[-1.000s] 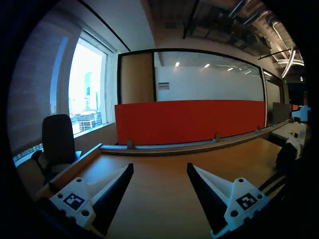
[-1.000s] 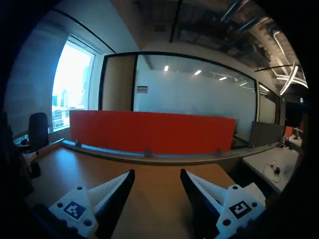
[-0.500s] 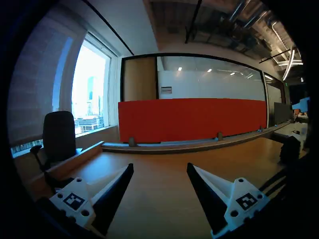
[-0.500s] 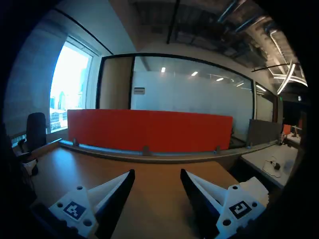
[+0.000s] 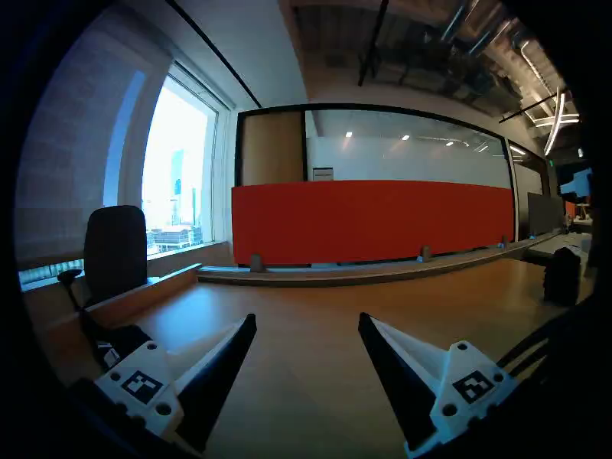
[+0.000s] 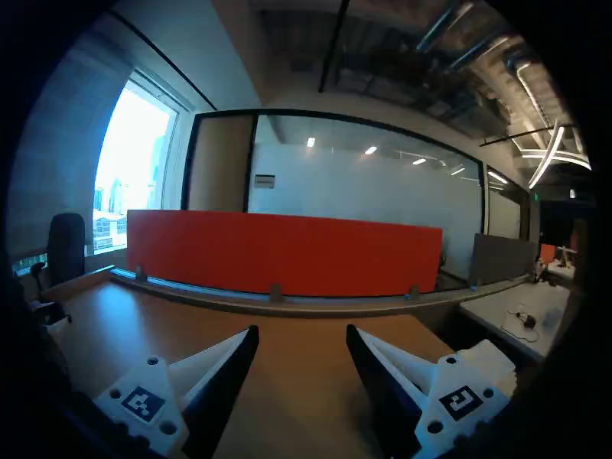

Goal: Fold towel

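Desk (image 5: pixel 428 298): wooden | left tongs (image 5: pixel 307 317): spread wide | right tongs (image 6: pixel 301 328): spread wide

Orange-red divider panel (image 5: pixel 373 222) behind warm brown wooden desk (image 5: pixel 306 367).

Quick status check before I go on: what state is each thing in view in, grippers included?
left gripper: open, holding nothing, over the desk.
right gripper: open, holding nothing.
wooden desk: level, under both grippers.
red divider panel: upright along the desk's far edge.
office chair: upright, by the window.
ceiling lights: on.
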A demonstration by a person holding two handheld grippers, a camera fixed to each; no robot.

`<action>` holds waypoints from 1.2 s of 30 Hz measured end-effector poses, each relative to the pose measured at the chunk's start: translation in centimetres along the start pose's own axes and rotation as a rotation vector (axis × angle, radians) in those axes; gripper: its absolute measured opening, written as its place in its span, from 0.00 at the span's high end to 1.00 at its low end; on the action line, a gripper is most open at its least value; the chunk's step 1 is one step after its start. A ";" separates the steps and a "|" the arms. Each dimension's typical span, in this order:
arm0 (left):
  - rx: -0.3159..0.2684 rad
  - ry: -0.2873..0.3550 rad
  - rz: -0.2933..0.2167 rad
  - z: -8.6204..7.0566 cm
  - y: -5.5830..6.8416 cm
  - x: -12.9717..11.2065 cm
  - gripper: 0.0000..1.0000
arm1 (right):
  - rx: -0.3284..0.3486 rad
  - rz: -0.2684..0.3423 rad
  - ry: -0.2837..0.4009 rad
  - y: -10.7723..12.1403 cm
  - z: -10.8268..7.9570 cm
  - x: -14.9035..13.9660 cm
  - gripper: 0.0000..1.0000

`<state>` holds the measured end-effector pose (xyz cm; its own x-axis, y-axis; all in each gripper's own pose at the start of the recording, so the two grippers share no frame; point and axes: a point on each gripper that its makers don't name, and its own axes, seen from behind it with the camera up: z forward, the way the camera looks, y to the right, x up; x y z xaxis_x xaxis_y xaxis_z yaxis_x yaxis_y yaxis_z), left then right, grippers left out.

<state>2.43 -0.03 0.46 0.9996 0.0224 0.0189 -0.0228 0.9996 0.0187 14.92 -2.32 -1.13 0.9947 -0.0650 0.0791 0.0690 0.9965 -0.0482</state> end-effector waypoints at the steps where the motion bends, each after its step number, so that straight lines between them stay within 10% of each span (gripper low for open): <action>1: 0.002 0.001 -0.002 0.0 -0.1 -0.3 0.00 | -0.001 0.001 0.002 0.0 0.0 0.0 0.12; 36: 0.012 0.017 -0.024 0.0 -0.7 -2.4 0.01 | -0.002 0.000 0.018 -0.3 0.7 -0.1 0.12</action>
<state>0.03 -0.83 0.38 1.0000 -0.0011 0.0017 0.0011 0.9995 0.0305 14.73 -2.58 -0.39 0.9960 -0.0658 0.0609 0.0689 0.9964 -0.0498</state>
